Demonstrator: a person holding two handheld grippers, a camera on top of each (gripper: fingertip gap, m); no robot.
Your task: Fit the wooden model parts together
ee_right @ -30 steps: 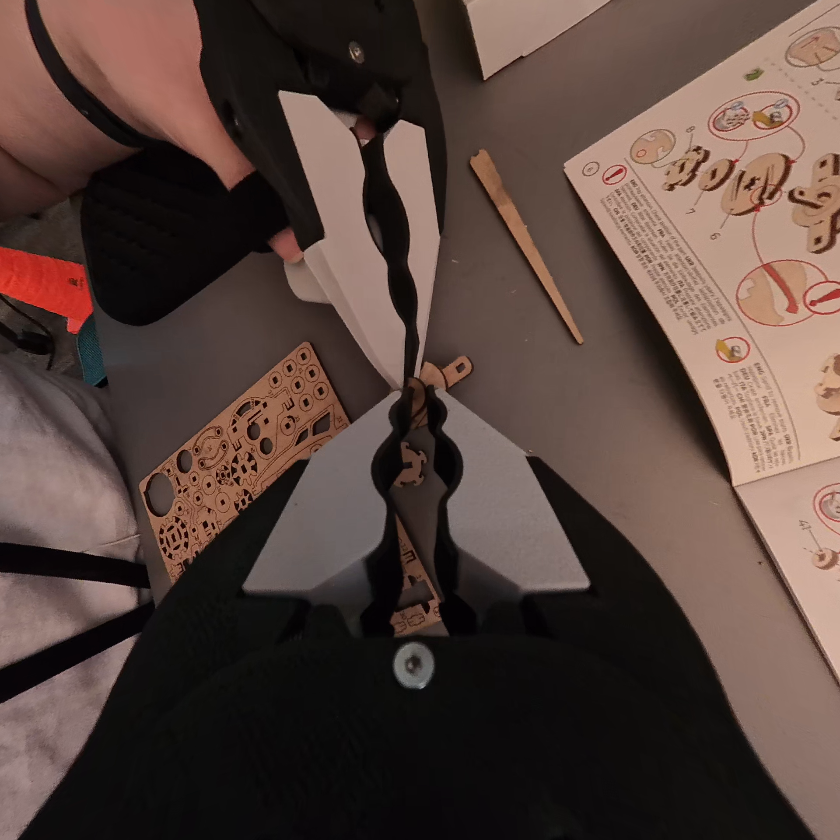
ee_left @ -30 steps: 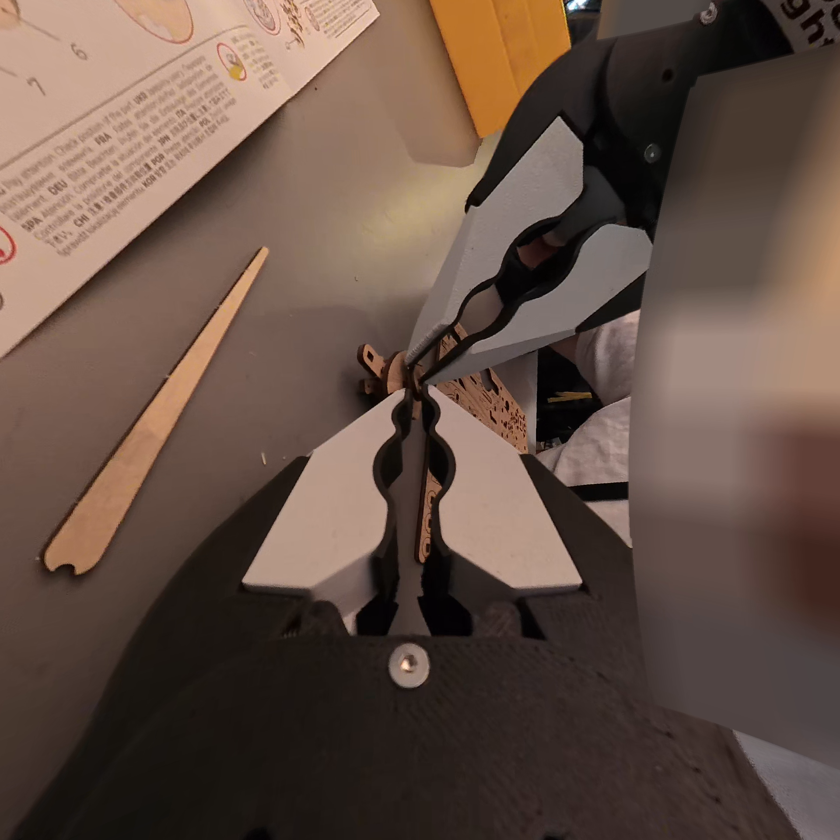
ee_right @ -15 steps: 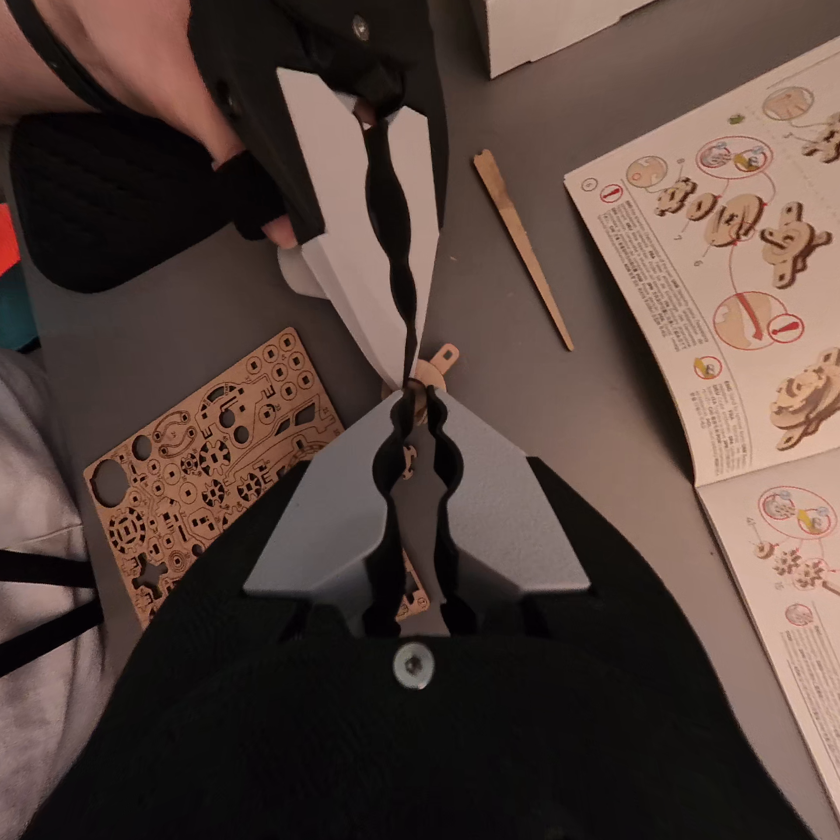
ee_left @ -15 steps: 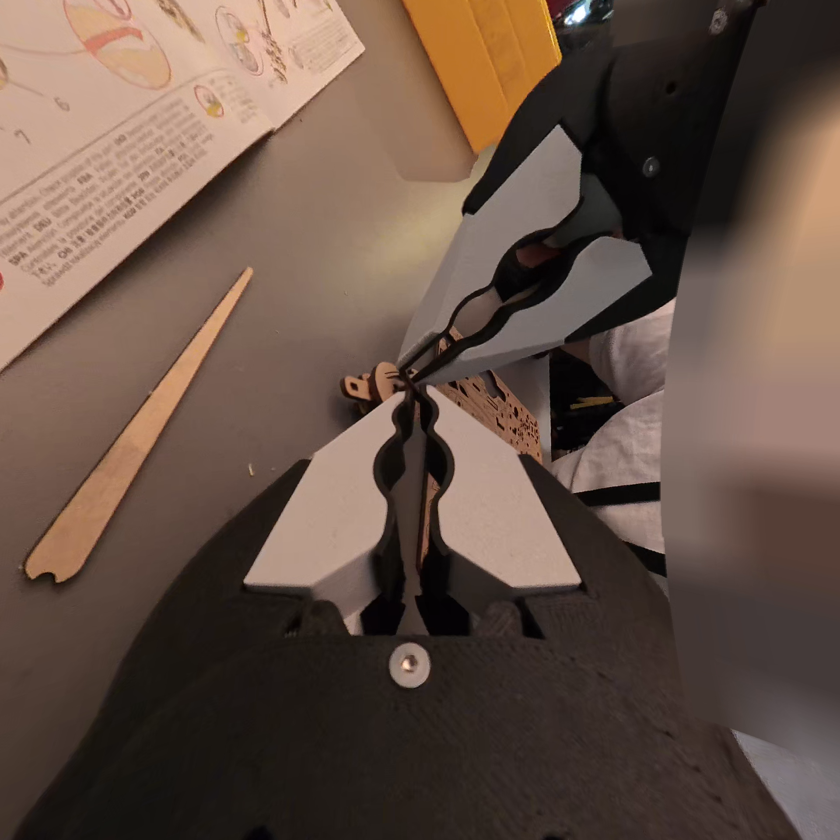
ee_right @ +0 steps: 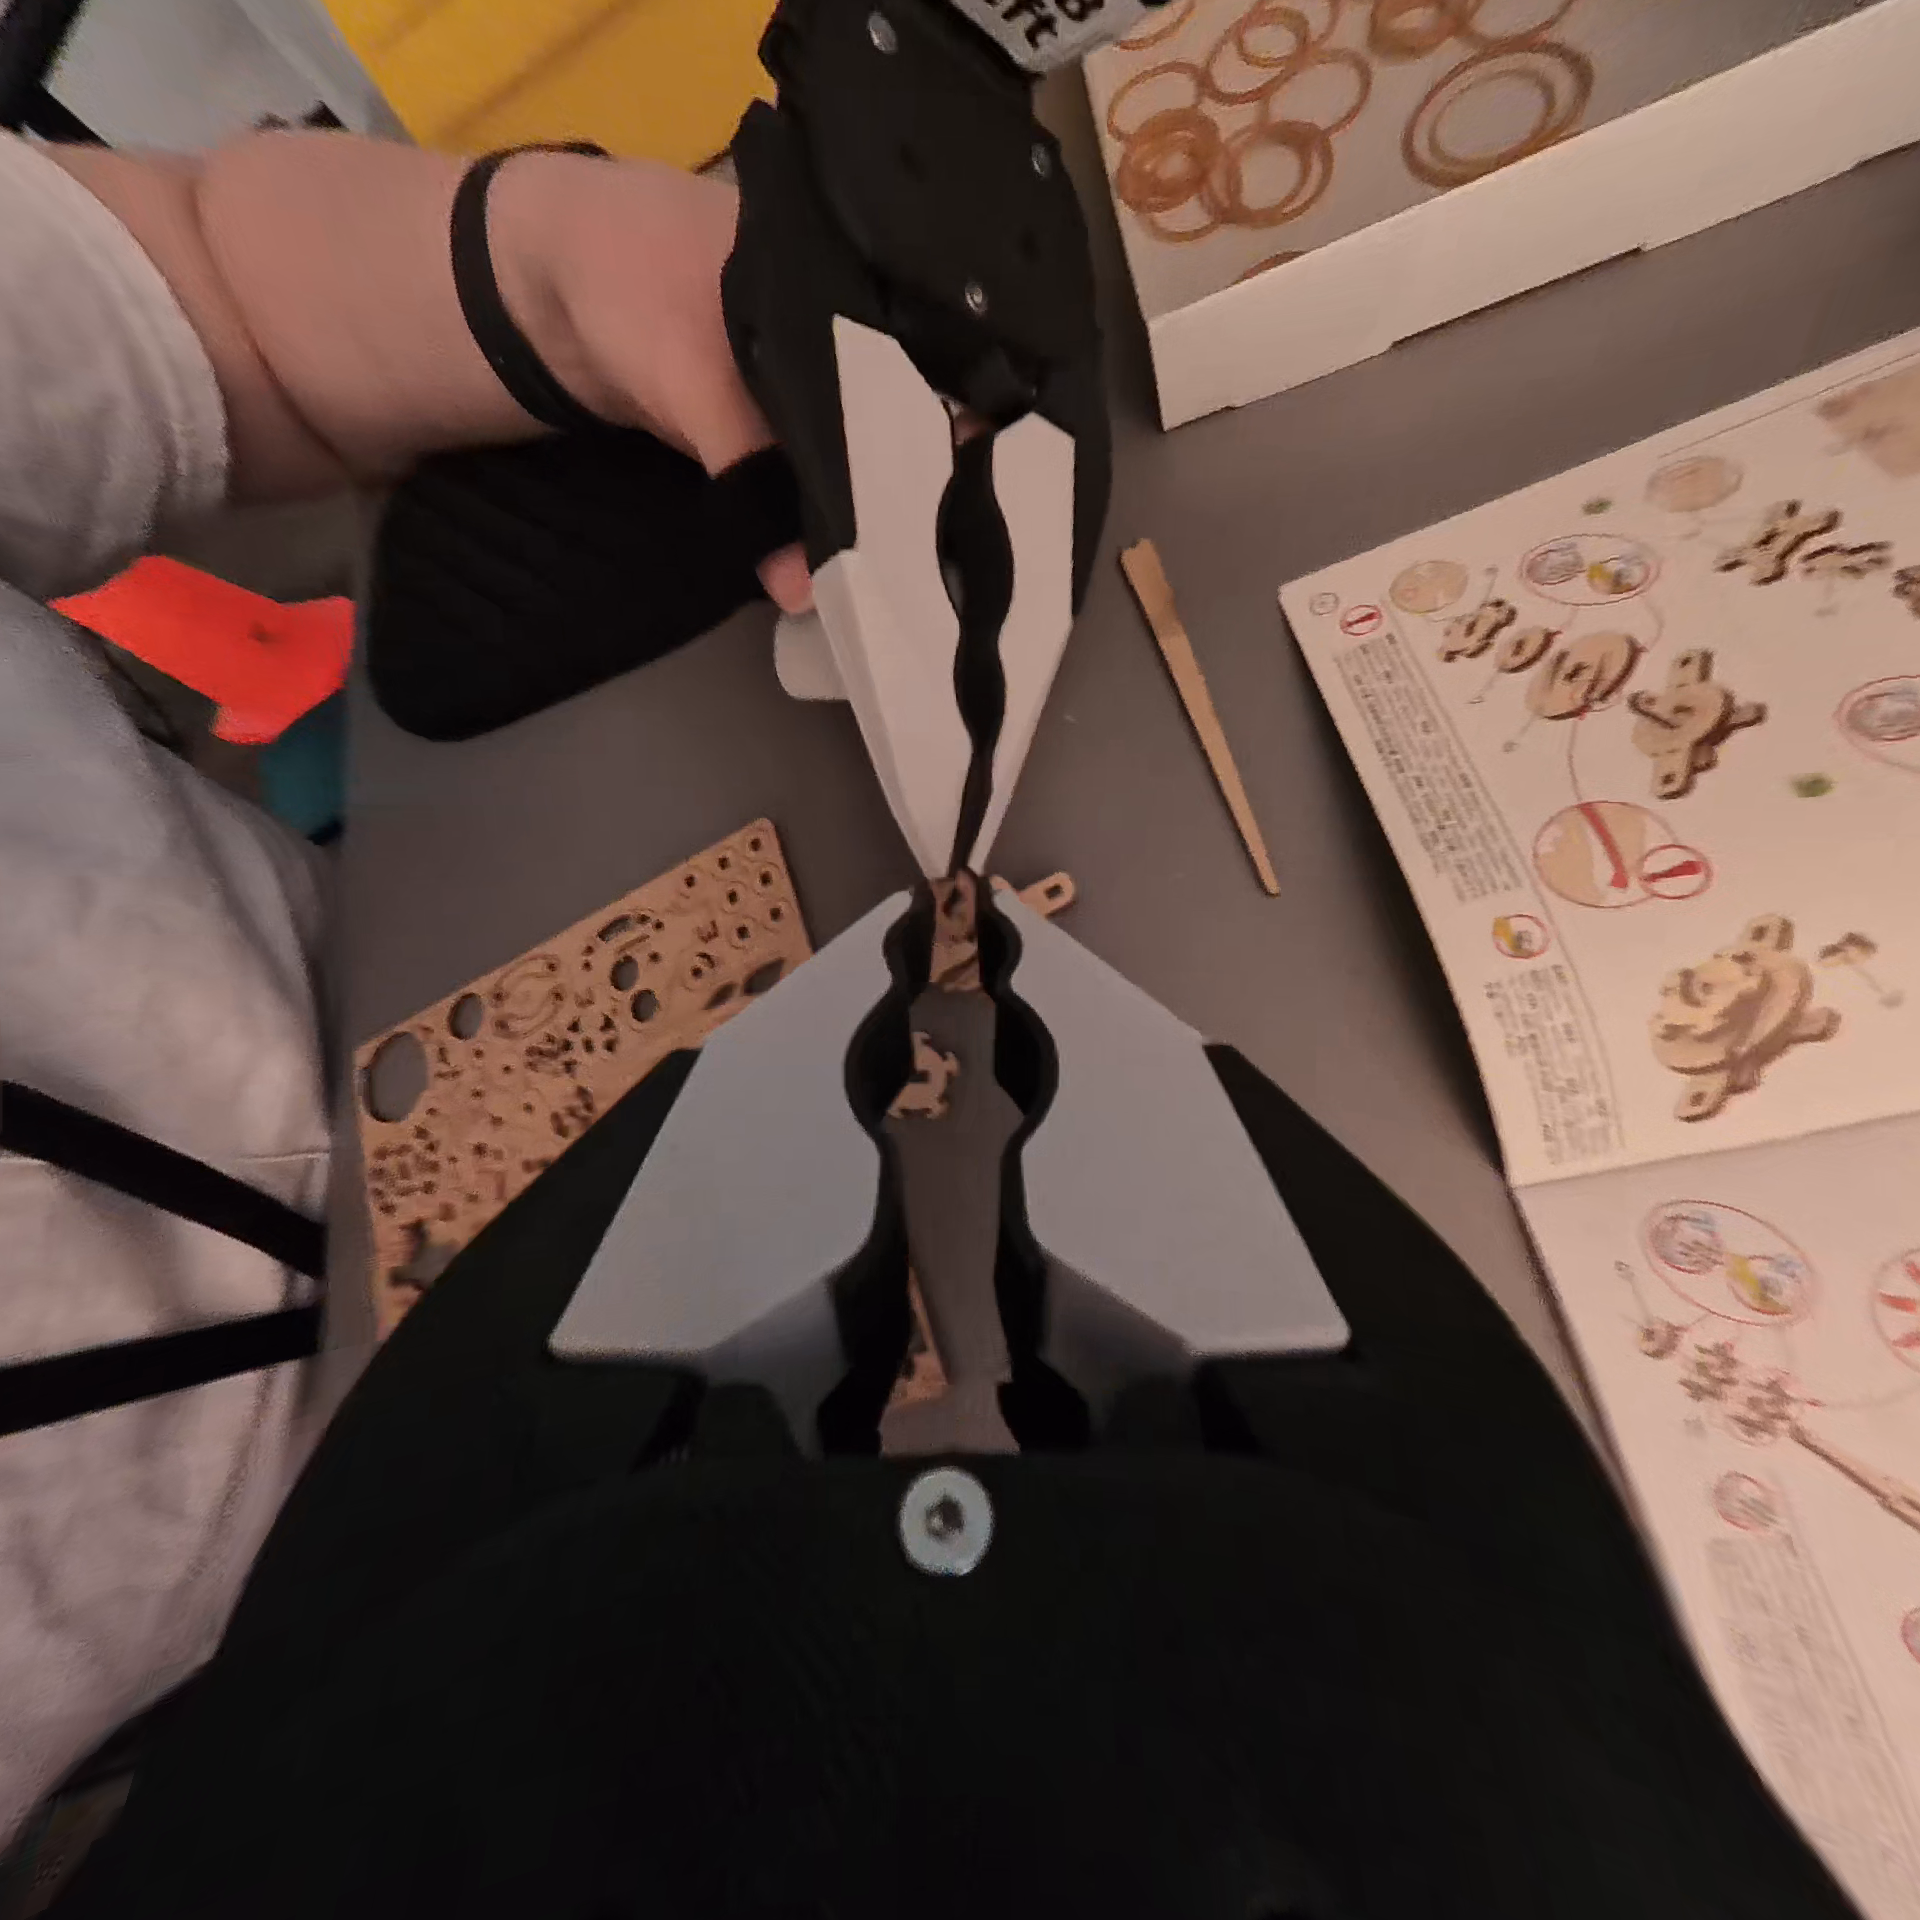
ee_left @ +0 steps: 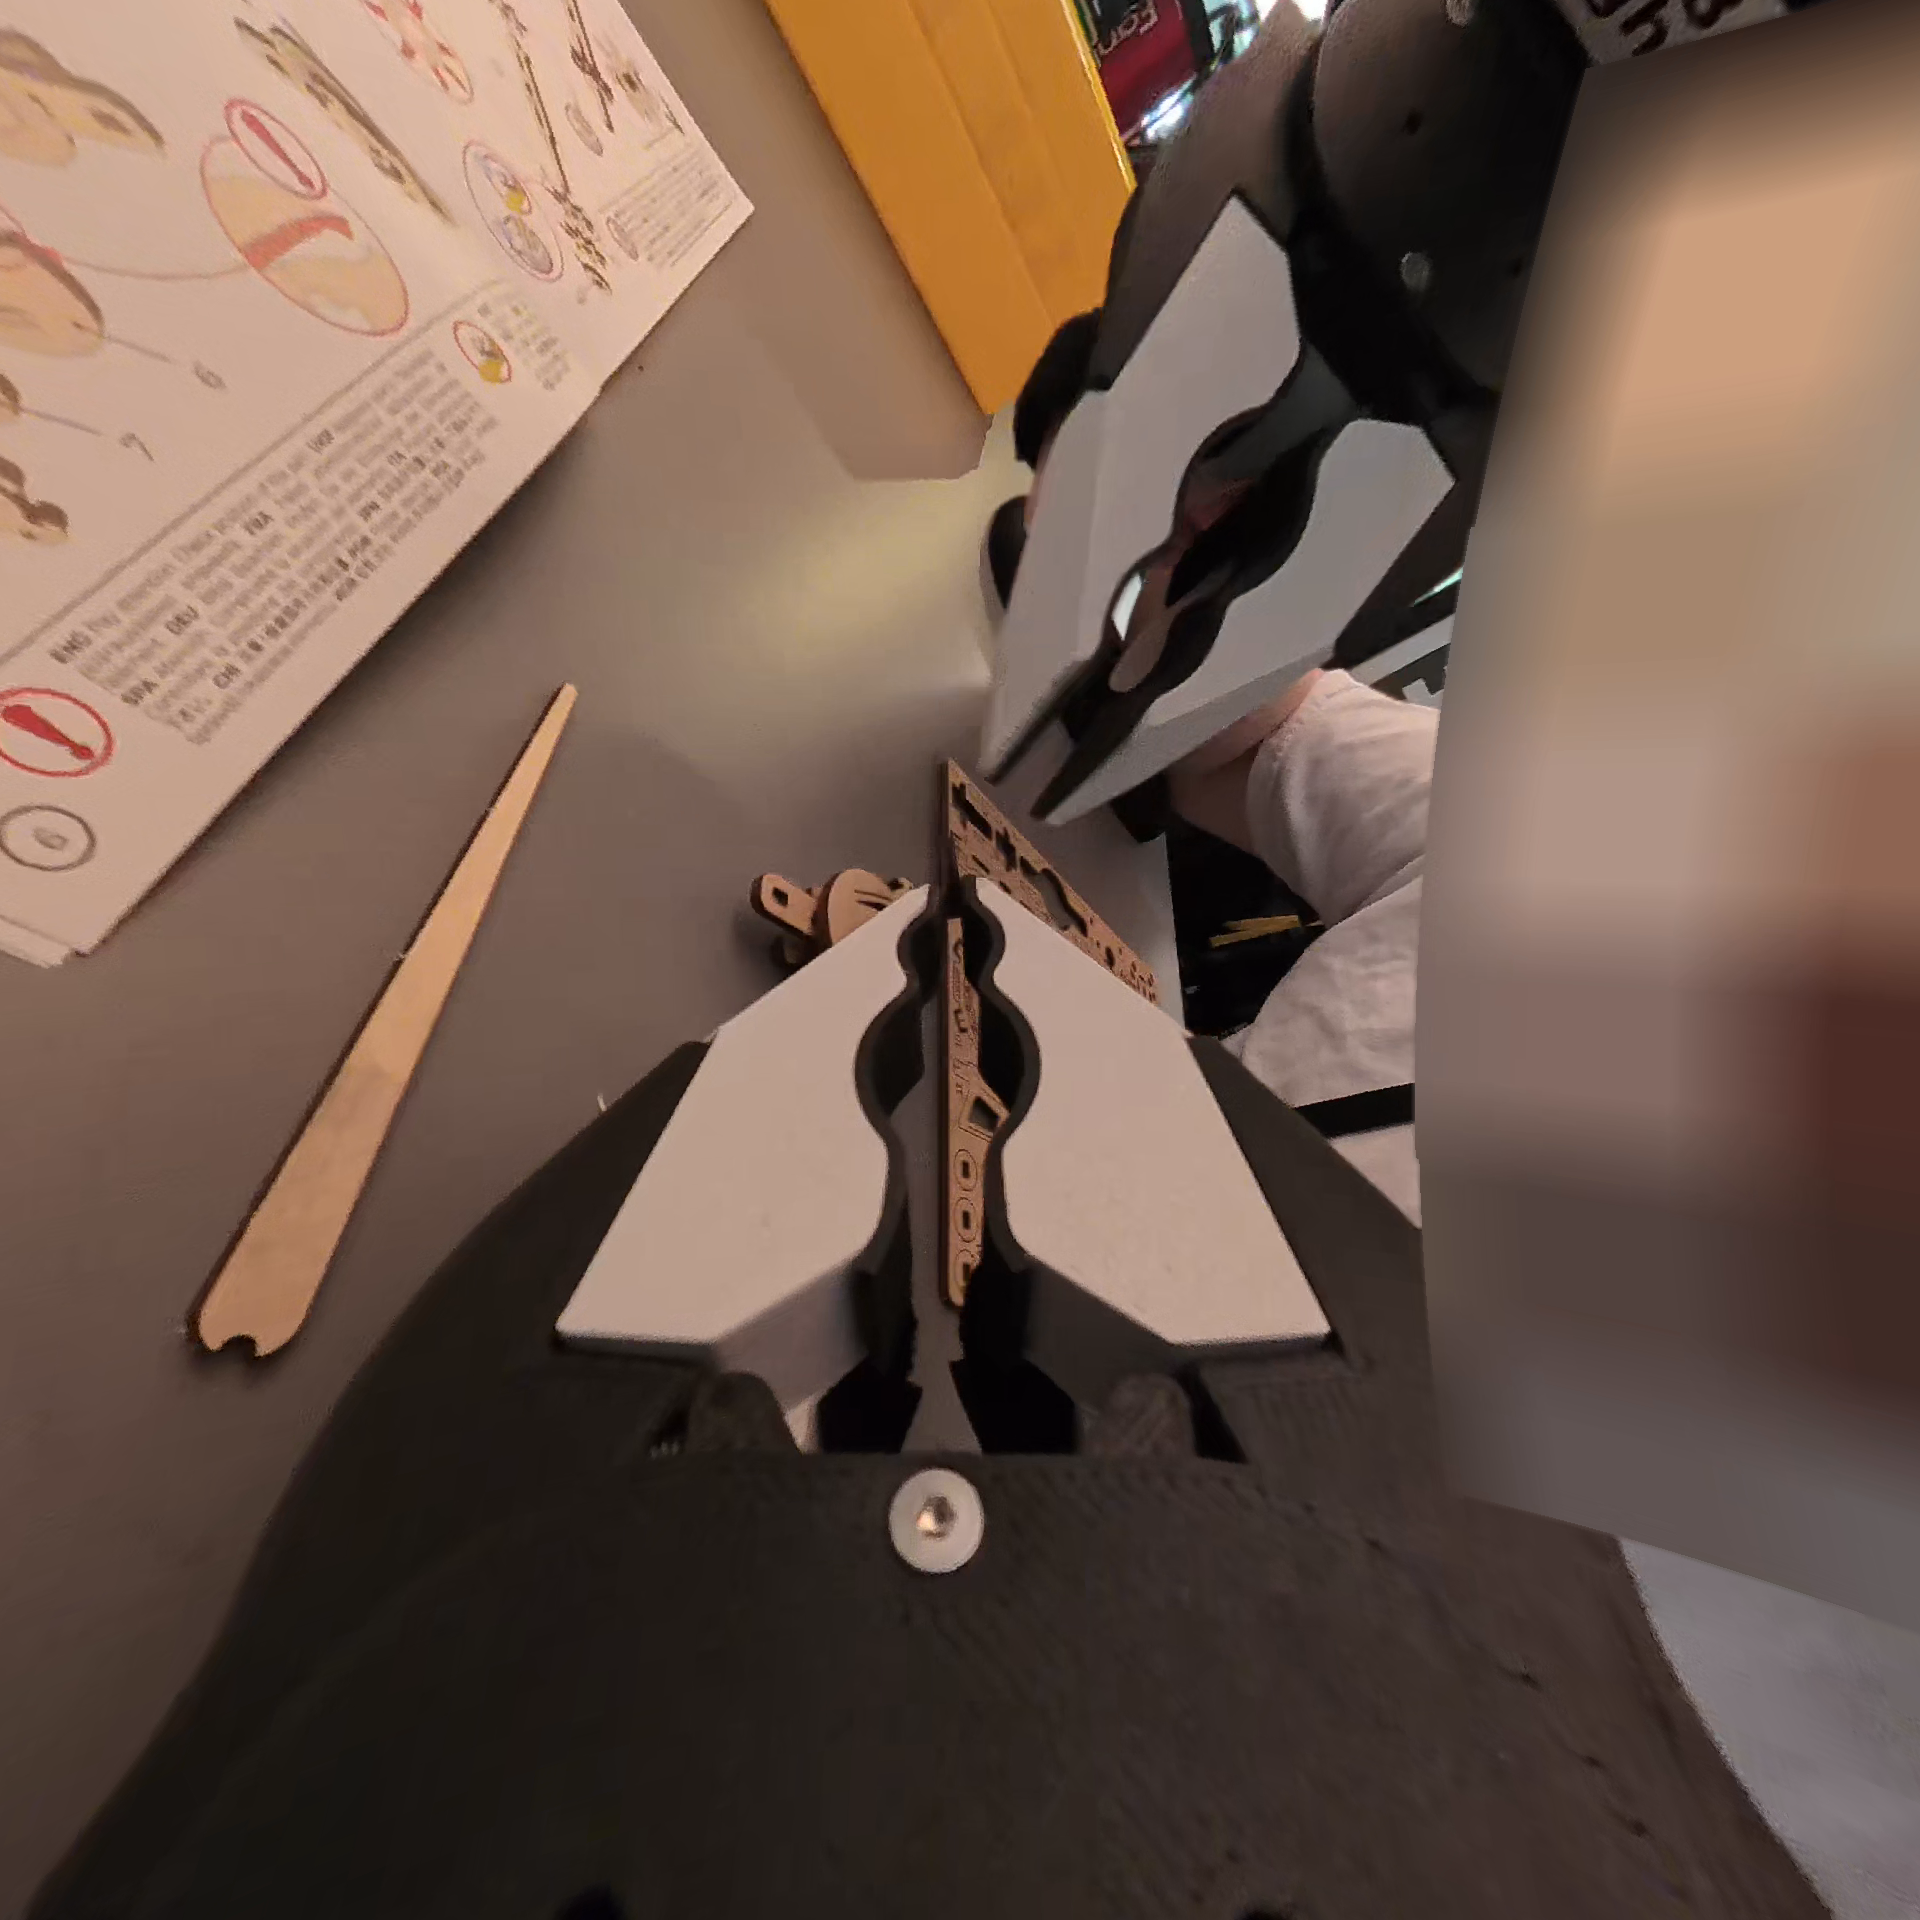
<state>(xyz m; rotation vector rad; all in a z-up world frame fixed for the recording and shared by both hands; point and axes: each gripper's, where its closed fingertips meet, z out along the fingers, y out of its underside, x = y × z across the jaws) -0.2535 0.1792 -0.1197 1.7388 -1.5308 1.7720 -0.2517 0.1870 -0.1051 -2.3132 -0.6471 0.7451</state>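
My left gripper point(ee_left: 945, 899) is shut, and a small wooden assembly point(ee_left: 831, 904) with a tab sits right at its tips on the grey table; it looks pinched by its edge. In the right wrist view the left gripper point(ee_right: 961, 862) comes in from the top, with the assembly's tab point(ee_right: 1044, 891) beside it. My right gripper point(ee_right: 954, 909) is shut on a small wooden part point(ee_right: 951, 930), and a gear-like piece point(ee_right: 920, 1081) shows deeper between its fingers. In the left wrist view the right gripper point(ee_left: 1023, 795) hangs just above and right of my left tips, not touching.
A laser-cut wooden sheet point(ee_right: 582, 1018) lies by the table's near edge, beside a person's clothing. A pointed wooden stick point(ee_left: 395, 1039) and an open instruction booklet point(ee_left: 260, 364) lie beyond. A white box of rubber bands point(ee_right: 1351, 291) and a yellow box point(ee_left: 956, 156) stand at the back. Only a small space, under 4 cm, lies between the two pairs of fingers. From the left gripper's tips to the pointed wooden stick point(ee_left: 395, 1039) is close to 9 centimeters. It turns up in the right wrist view point(ee_right: 1173, 646) as well.
The right gripper has drawn back from the left gripper's tips, where the two met before, and now sits a little higher and apart. Both cameras have risen slightly.
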